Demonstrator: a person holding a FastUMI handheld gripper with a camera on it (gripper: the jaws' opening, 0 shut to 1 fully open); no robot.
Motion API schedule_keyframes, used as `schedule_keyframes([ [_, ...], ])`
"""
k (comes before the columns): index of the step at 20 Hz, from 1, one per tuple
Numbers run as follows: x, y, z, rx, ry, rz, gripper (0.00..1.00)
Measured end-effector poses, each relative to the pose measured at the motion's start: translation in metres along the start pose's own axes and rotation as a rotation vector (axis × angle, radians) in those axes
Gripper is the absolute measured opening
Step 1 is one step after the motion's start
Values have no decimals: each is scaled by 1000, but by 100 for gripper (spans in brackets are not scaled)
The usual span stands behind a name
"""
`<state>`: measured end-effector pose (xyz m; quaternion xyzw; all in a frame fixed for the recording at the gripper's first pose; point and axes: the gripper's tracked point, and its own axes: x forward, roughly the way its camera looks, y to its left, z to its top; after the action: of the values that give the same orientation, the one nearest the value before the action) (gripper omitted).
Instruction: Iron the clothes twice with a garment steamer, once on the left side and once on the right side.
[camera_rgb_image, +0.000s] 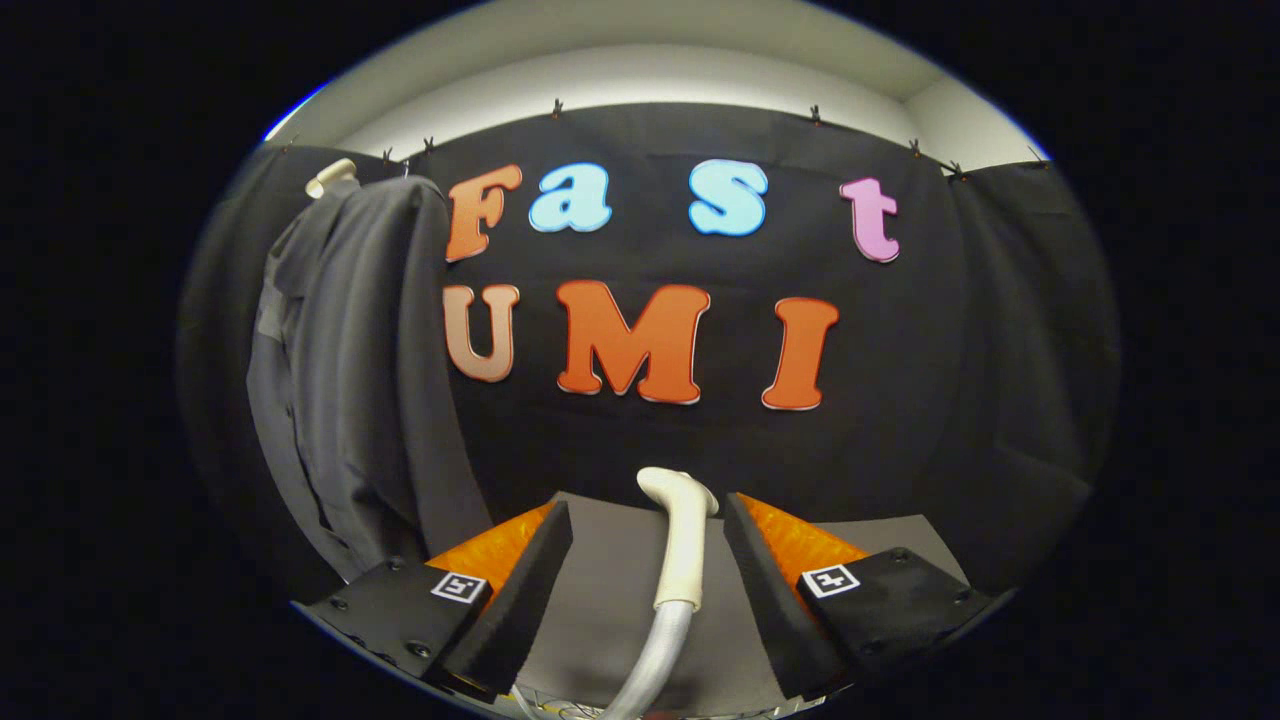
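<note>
The gripper (648, 520) has its 2 fingers (520, 590) spread wide apart, gripping nothing. Between them, touching neither, a cream garment steamer (685, 545) stands upright on the grey counter (610, 570), its head bent to the left and its pale ribbed hose (655, 665) running back under the gripper. Beyond the left finger, well apart from the steamer, a dark grey garment (355, 370) hangs on a cream hanger (330, 178) against the black cloth wall (950, 400).
</note>
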<state>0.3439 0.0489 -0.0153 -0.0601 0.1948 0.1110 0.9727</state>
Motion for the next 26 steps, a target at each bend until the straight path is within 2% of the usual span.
schedule_keyframes([
  [4, 70, -10, -43, 30, 178, 31, 99],
  [7, 97, -14, -74, 72, 301, 64, 99],
  [11, 117, -18, -96, 99, 396, 88, 98],
  [13, 122, -16, -107, 112, 437, 104, 94],
  [15, 120, -13, -120, 139, 493, 126, 83],
  [17, 120, -14, -115, 146, 474, 129, 68],
  [23, 123, -18, -117, 128, 447, 115, 63],
  [25, 121, -17, -117, 109, 426, 112, 56],
  [26, 121, -18, -118, 107, 416, 108, 56],
])
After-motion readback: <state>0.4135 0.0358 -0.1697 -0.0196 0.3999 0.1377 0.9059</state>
